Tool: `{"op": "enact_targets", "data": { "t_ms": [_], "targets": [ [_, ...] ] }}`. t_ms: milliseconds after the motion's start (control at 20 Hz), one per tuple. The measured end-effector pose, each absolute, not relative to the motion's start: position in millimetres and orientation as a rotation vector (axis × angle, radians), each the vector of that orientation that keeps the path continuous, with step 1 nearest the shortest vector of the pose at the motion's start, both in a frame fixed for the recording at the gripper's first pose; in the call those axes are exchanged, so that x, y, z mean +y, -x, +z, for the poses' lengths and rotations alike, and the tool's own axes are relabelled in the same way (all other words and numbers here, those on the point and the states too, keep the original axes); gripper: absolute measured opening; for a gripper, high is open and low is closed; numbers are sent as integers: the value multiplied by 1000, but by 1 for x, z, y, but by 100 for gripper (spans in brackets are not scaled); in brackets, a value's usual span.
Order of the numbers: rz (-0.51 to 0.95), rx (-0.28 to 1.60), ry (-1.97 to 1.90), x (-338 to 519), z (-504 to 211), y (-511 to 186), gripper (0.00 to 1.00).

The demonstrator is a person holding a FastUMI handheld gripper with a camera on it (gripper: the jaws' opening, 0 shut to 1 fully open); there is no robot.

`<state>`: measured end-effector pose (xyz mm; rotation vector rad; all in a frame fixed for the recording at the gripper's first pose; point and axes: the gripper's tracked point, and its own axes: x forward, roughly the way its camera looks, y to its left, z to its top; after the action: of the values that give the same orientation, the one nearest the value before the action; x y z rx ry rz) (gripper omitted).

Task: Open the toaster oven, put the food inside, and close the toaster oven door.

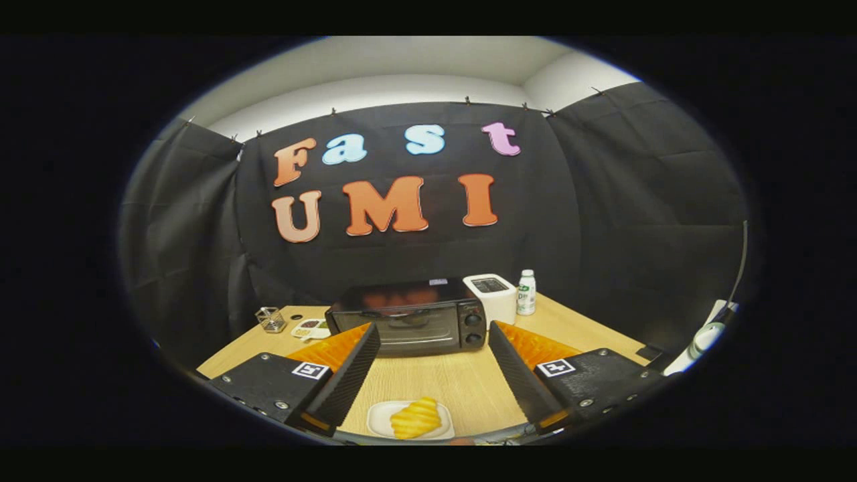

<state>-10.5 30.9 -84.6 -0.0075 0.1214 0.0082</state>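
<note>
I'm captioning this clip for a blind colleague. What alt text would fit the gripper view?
An open gripper, holding nothing, faces a closed black toaster oven across a wooden table. Between its fingers, close in, a yellow pastry lies on a white plate; a white toaster and a small bottle stand beside the oven.

Nothing readable: the bottle (526, 292) label is too small to make out, and my finger tags (310, 370) carry only square patterns.
</note>
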Motion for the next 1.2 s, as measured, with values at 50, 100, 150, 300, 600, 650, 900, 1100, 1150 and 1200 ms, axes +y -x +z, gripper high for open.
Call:
{"op": "enact_targets", "data": {
  "t_ms": [50,100,150,300,600,650,900,1100,1150,1200],
  "targets": [
    [12,127,9,35,-93,13,97],
    [17,136,13,38,-101,16,97],
    [16,147,20,42,-112,20,97],
    [-6,171,54,48,-142,31,97],
    [-47,251,81,59,-216,47,97],
    [-48,259,69,61,-225,48,97],
    [-73,308,44,64,-268,53,97],
    [-83,341,75,64,-284,53,97],
    [-77,340,84,64,-282,49,97],
    [-74,334,93,64,-276,44,97]
  ]
}}
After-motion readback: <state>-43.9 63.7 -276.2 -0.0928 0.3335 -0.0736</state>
